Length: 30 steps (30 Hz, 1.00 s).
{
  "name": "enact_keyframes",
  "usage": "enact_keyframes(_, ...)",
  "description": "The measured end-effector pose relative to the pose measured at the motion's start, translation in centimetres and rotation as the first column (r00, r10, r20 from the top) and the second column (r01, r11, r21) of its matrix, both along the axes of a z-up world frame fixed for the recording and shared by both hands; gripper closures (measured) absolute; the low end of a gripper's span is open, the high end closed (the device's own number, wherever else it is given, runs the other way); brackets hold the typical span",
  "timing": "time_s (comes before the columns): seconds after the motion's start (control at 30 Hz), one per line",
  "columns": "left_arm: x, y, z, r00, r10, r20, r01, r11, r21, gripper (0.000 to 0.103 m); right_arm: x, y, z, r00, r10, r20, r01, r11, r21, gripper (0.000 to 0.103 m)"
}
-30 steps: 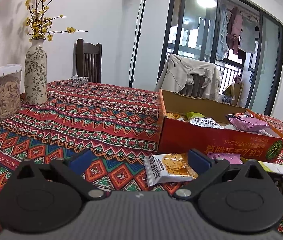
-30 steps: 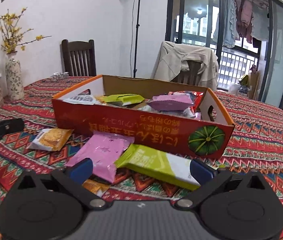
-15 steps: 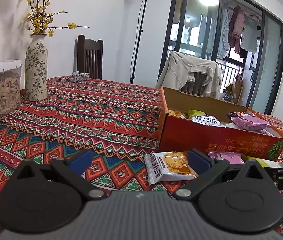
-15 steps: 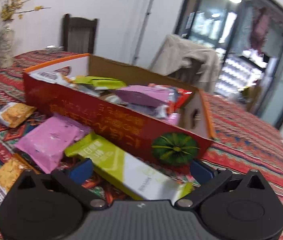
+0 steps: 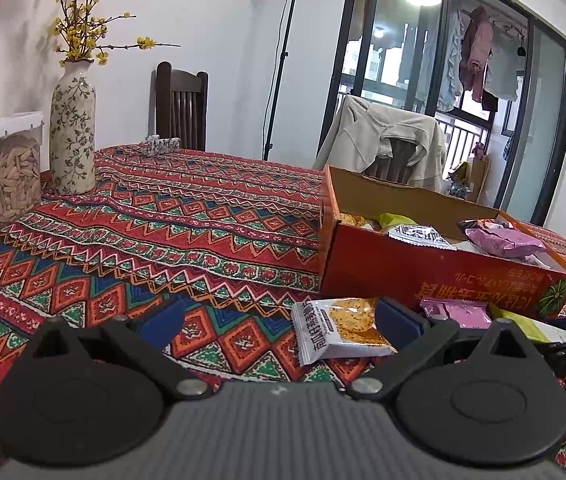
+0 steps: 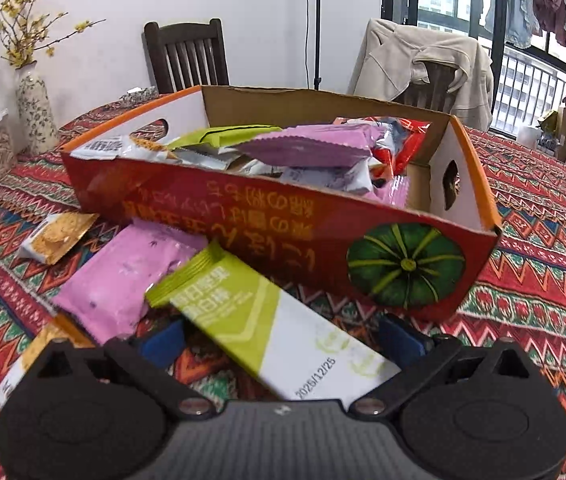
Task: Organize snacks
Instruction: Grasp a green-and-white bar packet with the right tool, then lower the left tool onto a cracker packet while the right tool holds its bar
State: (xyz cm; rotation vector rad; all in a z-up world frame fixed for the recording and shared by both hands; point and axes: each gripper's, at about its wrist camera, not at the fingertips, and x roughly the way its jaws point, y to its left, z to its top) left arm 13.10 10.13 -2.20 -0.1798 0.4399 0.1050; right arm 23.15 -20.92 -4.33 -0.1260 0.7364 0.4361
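Note:
An open red cardboard box (image 6: 267, 216) holds several snack packets on the patterned tablecloth; it also shows in the left wrist view (image 5: 435, 276). In front of it lie a green-and-white bar (image 6: 267, 328), a pink packet (image 6: 123, 276) and a white-and-orange cracker packet (image 6: 59, 236). My right gripper (image 6: 279, 340) is open, with the green-and-white bar lying between its fingers. My left gripper (image 5: 279, 318) is open and empty just above the cloth, with the cracker packet (image 5: 339, 330) beside its right finger.
A flowered vase (image 5: 73, 136) and a clear jar of snacks (image 5: 3, 176) stand at the far left. Two chairs (image 5: 181, 110) stand behind the table, one draped with a beige jacket (image 5: 383, 144). Another orange packet (image 6: 39, 356) lies by the right gripper's left finger.
My right gripper has moved forward and lower over the green-and-white bar, which now lies between its fingers. My left gripper has hardly moved.

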Motion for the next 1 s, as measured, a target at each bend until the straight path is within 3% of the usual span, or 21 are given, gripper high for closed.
enact_keyframes(0.03, 0.0, 0.0, 0.0, 1.000, 0.000, -0.002, 0.000, 1.000, 0.000, 0.000, -0.5, -0.1, 0.1, 1.000, 0.006, 0.002, -0.006, 1.000, 0.003, 0.014)
enact_keyframes(0.17, 0.1, 0.0, 0.0, 1.000, 0.001, -0.004, -0.001, 1.000, 0.000, 0.000, -2.4, -0.5, 0.7, 1.000, 0.019, 0.007, -0.019, 1.000, 0.012, 0.049)
enact_keyframes(0.27, 0.1, 0.0, -0.1, 1.000, 0.001, -0.004, -0.001, 1.000, 0.001, 0.000, -3.7, -0.7, 1.0, 1.000, 0.014, 0.005, -0.014, 1.000, 0.021, 0.064)
enact_keyframes(0.4, 0.1, 0.0, -0.1, 1.000, 0.003, -0.006, -0.003, 1.000, 0.004, 0.000, -5.0, -0.9, 0.9, 1.000, -0.024, 0.007, 0.023, 0.999, 0.046, 0.065)
enact_keyframes(0.77, 0.2, -0.1, -0.1, 1.000, 0.006, -0.013, -0.006, 1.000, 0.013, 0.000, -6.5, 0.1, 0.4, 0.983, -0.142, 0.115, 0.140, 0.990, 0.023, 0.067)
enact_keyframes(1.0, 0.3, -0.4, -0.1, 1.000, 0.014, -0.022, -0.013, 1.000, 0.027, 0.000, -8.1, -2.0, 1.3, 0.948, -0.236, 0.215, 0.212, 0.969, 0.130, 0.067)
